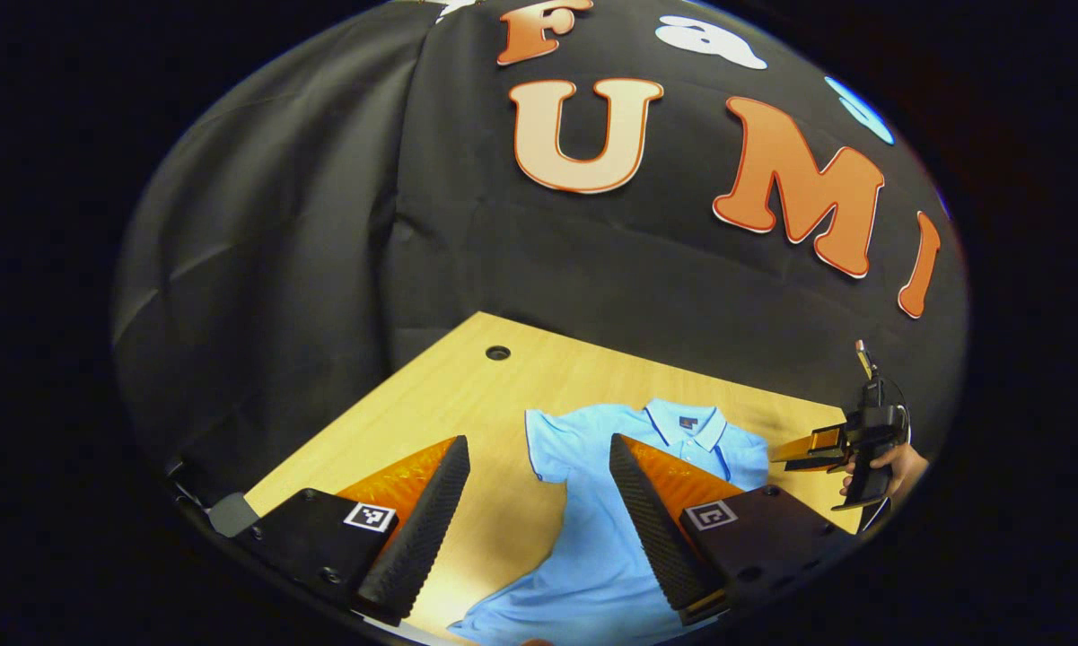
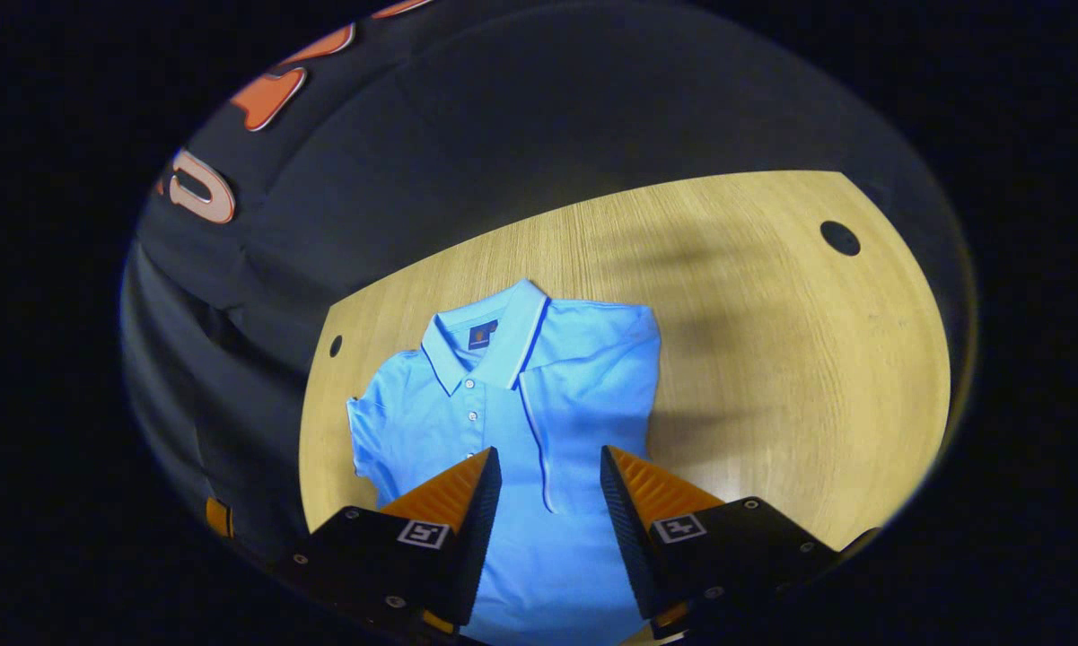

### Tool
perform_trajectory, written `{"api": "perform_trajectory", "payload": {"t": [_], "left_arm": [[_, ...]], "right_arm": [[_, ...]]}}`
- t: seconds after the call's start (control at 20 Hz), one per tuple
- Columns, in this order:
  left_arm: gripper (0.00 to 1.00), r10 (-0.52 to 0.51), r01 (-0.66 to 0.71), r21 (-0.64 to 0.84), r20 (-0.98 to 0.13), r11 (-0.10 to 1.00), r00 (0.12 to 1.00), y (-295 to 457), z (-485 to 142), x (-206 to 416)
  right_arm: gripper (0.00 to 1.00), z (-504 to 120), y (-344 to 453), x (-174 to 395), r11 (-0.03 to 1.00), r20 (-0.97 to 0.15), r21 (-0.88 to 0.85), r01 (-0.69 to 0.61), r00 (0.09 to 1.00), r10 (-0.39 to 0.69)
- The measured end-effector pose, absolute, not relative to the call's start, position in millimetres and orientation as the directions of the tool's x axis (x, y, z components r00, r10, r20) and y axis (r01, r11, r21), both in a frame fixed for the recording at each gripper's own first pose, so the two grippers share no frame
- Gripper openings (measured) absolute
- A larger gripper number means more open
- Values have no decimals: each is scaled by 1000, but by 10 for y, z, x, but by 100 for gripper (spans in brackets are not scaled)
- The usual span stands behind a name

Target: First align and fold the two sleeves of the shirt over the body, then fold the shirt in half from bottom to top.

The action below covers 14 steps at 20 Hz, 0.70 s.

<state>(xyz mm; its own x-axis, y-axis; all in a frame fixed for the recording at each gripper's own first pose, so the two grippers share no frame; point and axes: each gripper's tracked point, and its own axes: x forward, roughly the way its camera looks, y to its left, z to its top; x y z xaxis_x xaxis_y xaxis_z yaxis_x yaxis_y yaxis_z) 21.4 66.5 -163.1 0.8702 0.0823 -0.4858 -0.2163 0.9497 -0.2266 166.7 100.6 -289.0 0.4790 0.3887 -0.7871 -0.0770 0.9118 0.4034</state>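
A light blue polo shirt (image 1: pixel 592 547) lies face up on the wooden table (image 1: pixel 431 395), collar toward the booth wall. In the right gripper view the shirt (image 2: pixel 431 422) has its right-hand sleeve (image 2: pixel 592 386) folded over the body, while the other sleeve (image 2: pixel 368 440) lies out flat. My left gripper (image 1: pixel 539 444) hovers open above that spread sleeve (image 1: pixel 547 440) and holds nothing. My right gripper (image 2: pixel 547 453) is open over the shirt's middle, nothing between its fingers. Farther off in the left gripper view, the right gripper (image 1: pixel 812 446) hangs past the shirt's far shoulder, held by a hand (image 1: pixel 898 467).
The table (image 2: pixel 772 359) has a round cable hole (image 2: pixel 839 238) at one back corner and another hole (image 2: pixel 335 345) near the collar side. Black cloth walls close in the table's back and sides. Bare wood lies to the shirt's right in the right gripper view.
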Motion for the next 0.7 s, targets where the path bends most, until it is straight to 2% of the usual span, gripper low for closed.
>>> {"api": "perform_trajectory", "payload": {"t": [0.05, 0.1, 0.15, 0.25, 0.5, 0.7], "left_arm": [[100, 56, -194, -228, -501, 954, 864, 668, -1688, 287], [100, 34, -171, -222, -512, 960, 858, 685, -1716, 371], [100, 13, -146, -216, -521, 965, 853, 702, -1754, 479], [99, -47, -90, -222, -545, 971, 837, 716, -1881, 701], [100, -171, 25, -225, -659, 974, 733, 719, -2441, 1269], [100, -230, 55, -252, -750, 966, 620, 677, -2854, 1588]], "right_arm": [[65, -2818, 1026, 1653, 905, -769, 416, -85, 498, 400], [70, -2720, 1041, 1626, 898, -750, 430, -92, 518, 412], [90, -2645, 1031, 1619, 899, -734, 428, -91, 546, 404], [98, -2505, 959, 1613, 913, -708, 403, -59, 613, 352], [99, -2169, 656, 1423, 937, -646, 342, 63, 740, 186], [99, -2037, 482, 1051, 927, -601, 357, 117, 788, 132]]}}
